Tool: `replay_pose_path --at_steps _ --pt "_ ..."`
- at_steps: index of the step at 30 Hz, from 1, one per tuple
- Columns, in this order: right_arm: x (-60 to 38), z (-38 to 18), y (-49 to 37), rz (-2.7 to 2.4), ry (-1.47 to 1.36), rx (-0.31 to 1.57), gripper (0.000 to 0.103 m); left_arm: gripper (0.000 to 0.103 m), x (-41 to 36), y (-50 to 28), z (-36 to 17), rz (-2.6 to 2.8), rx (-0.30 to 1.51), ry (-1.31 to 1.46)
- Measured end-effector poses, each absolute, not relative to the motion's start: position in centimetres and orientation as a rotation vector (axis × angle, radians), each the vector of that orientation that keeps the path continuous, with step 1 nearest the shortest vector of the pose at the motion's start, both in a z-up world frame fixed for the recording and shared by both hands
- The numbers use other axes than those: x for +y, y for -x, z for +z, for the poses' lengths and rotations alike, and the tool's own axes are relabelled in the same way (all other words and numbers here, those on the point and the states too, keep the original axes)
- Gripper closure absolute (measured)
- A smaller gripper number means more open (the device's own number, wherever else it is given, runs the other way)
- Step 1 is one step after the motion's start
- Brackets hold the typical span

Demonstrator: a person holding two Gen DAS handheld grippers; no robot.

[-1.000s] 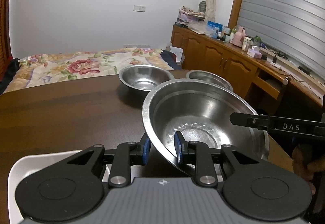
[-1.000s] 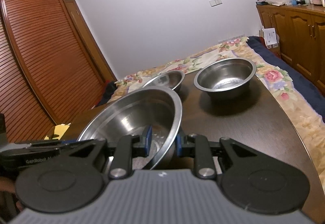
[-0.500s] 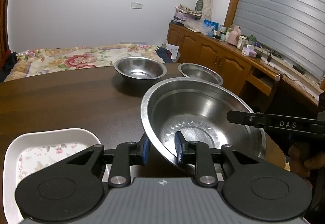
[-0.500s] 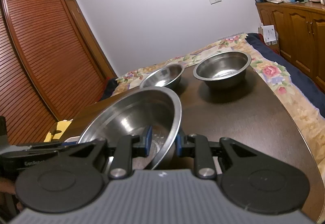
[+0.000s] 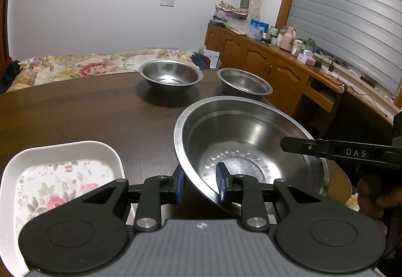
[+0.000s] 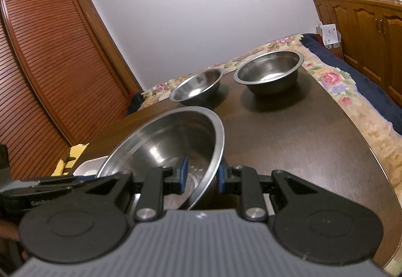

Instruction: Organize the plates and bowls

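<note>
A large steel bowl (image 5: pixel 251 141) hangs tilted above the dark wooden table (image 5: pixel 75 111), held from two sides. My left gripper (image 5: pixel 199 182) is shut on its near rim, one blue pad inside and one outside. My right gripper (image 6: pixel 199 174) is shut on the opposite rim of the same large bowl (image 6: pixel 170 141). Two smaller steel bowls (image 5: pixel 170 76) (image 5: pixel 245 81) stand side by side at the table's far end, apart from each other. A white floral dish (image 5: pixel 60 171) lies on the table to the left of my left gripper.
A bed with a floral cover (image 5: pixel 88 65) lies beyond the table. Wooden cabinets (image 5: pixel 263 63) with a cluttered top and an open drawer (image 5: pixel 324 98) run along the right. A louvred wardrobe door (image 6: pixel 45 63) stands on the left. A hand (image 5: pixel 371 194) holds the right gripper.
Both grippers, still shut on the large bowl, have drawn back from the two smaller bowls. Much more of the white floral dish now shows at the left.
</note>
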State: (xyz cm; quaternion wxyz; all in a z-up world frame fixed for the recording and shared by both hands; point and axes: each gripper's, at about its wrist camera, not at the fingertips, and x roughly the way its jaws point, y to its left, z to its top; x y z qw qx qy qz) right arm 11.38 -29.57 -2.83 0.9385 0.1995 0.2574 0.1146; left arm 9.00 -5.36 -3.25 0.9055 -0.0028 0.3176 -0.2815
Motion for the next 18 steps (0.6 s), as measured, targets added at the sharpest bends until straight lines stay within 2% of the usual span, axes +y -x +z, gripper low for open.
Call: replay_pose_path --at_steps 18 --pt "-29.88 -3.80 -11.47 0.230 -0.421 0.546 0.077 0.074 -5.81 -9.20 -3.86 -0.587 0.679 0.012"
